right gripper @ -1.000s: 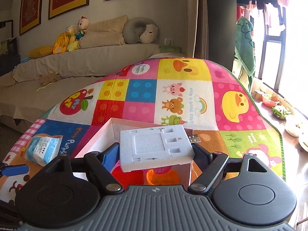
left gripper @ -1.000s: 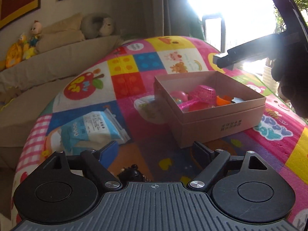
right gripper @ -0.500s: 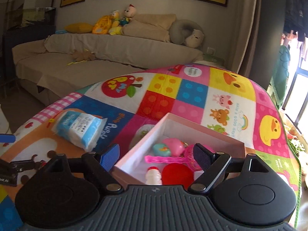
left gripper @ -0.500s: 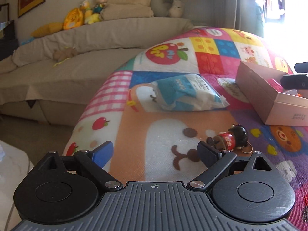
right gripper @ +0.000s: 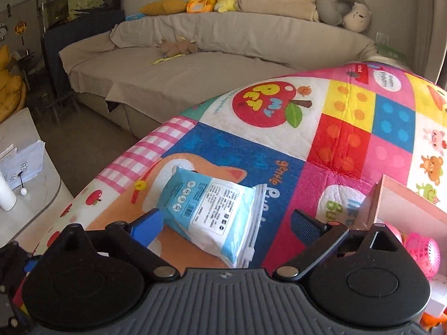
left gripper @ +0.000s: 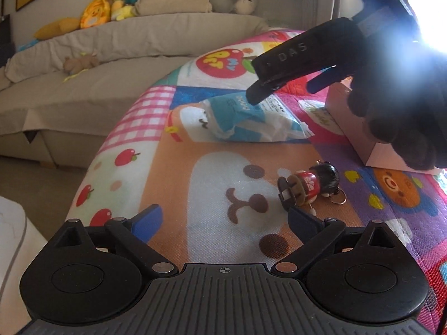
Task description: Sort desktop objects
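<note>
On the play-mat worktop (right gripper: 349, 145), beside the pink box (right gripper: 405, 206), a pickup is being lined up: right hand-held gripper (right gripper: 227, 223), just opened wide and empty, over the tissue pack (right gripper: 212, 212), left hand-held gripper (left gripper: 225, 220), likewise opened and empty, near the doll keychain (left gripper: 310, 184); closing is needed next.

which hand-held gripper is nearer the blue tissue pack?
Right. The right hand-held gripper hangs open over the blue tissue pack; the left hand-held gripper sits nearer the doll keychain.
</note>
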`<state>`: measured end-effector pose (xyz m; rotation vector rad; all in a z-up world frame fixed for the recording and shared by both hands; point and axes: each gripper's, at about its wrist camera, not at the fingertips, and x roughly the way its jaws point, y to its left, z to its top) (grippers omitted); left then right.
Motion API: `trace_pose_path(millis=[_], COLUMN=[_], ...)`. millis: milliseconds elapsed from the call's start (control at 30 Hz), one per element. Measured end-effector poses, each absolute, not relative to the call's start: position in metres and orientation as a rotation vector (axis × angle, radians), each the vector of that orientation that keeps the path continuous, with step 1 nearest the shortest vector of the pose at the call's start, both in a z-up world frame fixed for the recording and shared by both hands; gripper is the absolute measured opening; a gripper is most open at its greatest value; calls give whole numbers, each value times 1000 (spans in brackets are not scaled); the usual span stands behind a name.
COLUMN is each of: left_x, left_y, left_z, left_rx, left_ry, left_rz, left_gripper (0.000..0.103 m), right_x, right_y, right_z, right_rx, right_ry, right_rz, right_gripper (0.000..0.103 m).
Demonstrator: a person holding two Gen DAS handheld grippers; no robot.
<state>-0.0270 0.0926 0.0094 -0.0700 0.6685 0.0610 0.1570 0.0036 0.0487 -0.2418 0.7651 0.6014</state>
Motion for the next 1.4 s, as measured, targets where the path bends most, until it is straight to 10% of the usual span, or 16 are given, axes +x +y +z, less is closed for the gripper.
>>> trace_pose_path(millis=[400, 633, 1400], left_x=[-27, -32, -62], left_y=[97, 94, 25], left_z=[9, 11, 9], left_rx=[-107, -90, 40], left_ry=[667, 642, 740], left_rz=[40, -7, -319], left_gripper=[100, 100, 103], right_x=[211, 181, 35], right_y=[49, 34, -102], right_z=[13, 20, 41], right_rx=[-142, -165, -229], right_ry=[922, 945, 760], right_rz=[564, 670, 686], right_gripper=[103, 85, 96])
